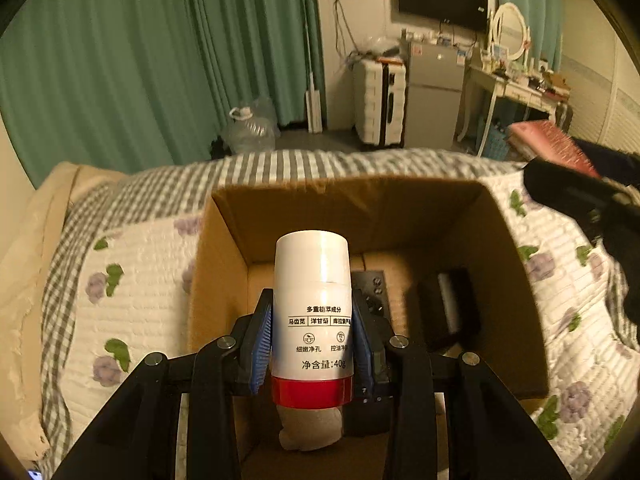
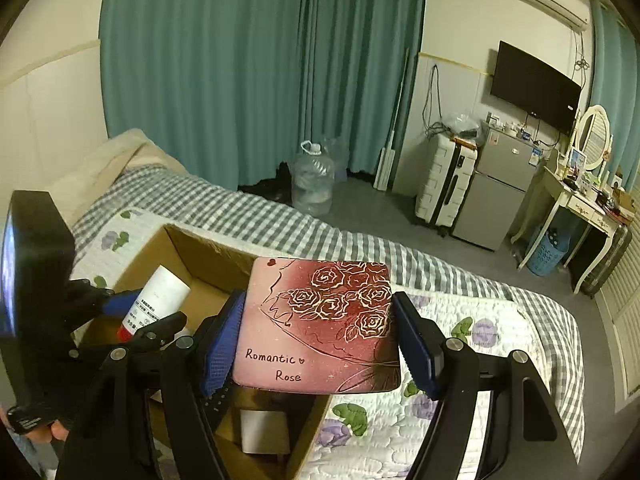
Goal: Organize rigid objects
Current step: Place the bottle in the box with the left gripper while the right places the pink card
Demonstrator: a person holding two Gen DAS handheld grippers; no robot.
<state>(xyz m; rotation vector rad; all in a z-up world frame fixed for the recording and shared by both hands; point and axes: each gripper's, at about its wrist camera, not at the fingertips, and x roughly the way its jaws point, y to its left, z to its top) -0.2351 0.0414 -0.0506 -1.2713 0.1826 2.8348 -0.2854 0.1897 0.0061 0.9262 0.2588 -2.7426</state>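
Note:
My left gripper (image 1: 312,330) is shut on a white tube with a red band (image 1: 311,312) and holds it over the open cardboard box (image 1: 224,240) on the bed. The tube also shows in the right wrist view (image 2: 158,300). My right gripper (image 2: 320,332) is shut on a pink tin marked "Romantic Rose" (image 2: 320,324), held above the box's right side (image 2: 308,432). Inside the box lie a black remote (image 1: 374,292), a black block (image 1: 450,308) and a pale object (image 1: 310,428).
The box sits on a floral quilt (image 1: 132,288) over a checked bedspread (image 2: 280,224). Beyond the bed stand green curtains (image 2: 240,60), a water jug (image 2: 312,184), a white suitcase (image 2: 444,188), a small fridge (image 2: 496,192) and a dressing table (image 2: 580,204).

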